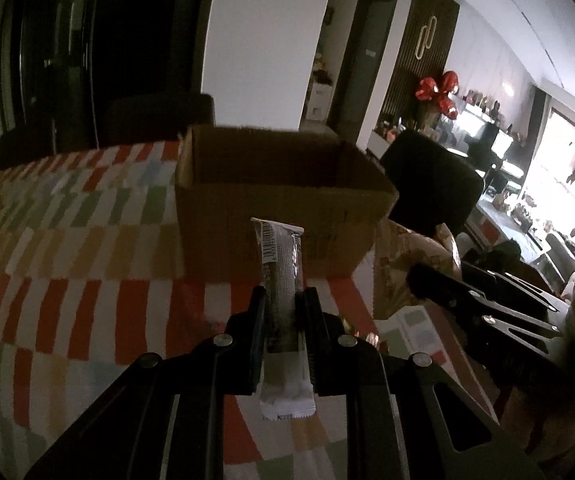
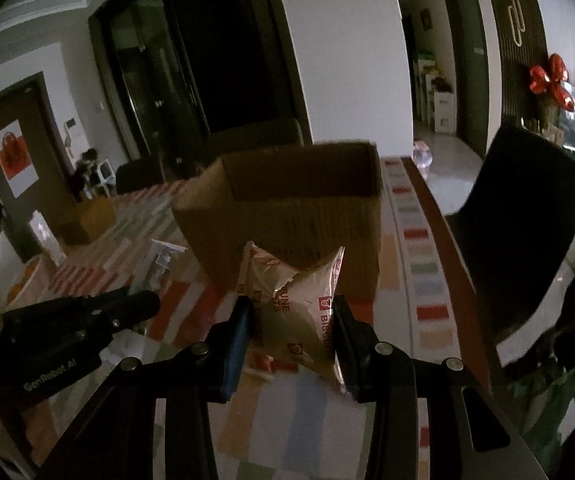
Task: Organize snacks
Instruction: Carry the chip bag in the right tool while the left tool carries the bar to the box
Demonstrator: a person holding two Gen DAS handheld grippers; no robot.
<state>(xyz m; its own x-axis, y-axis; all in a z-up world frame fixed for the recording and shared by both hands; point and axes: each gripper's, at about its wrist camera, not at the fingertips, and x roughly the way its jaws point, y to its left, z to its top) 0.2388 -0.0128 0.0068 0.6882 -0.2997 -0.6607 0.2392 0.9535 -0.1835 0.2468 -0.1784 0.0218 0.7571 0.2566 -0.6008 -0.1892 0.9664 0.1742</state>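
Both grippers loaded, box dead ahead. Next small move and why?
Probably carry both forward over the open cardboard box before releasing. The left gripper is shut on the slim snack bar and the right gripper on the biscuit packet. Both snacks are off the patterned tablecloth but short of the box's near wall, so opening now would likely miss.

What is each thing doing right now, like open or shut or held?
Cardboard box: open at the top, upright on the tablecloth.
Slim snack bar: held, pinched upright.
Biscuit packet: held, puffy, crinkled.
Left gripper: shut on the snack bar.
Right gripper: shut on the biscuit packet.
Checked tablecloth: spread flat.
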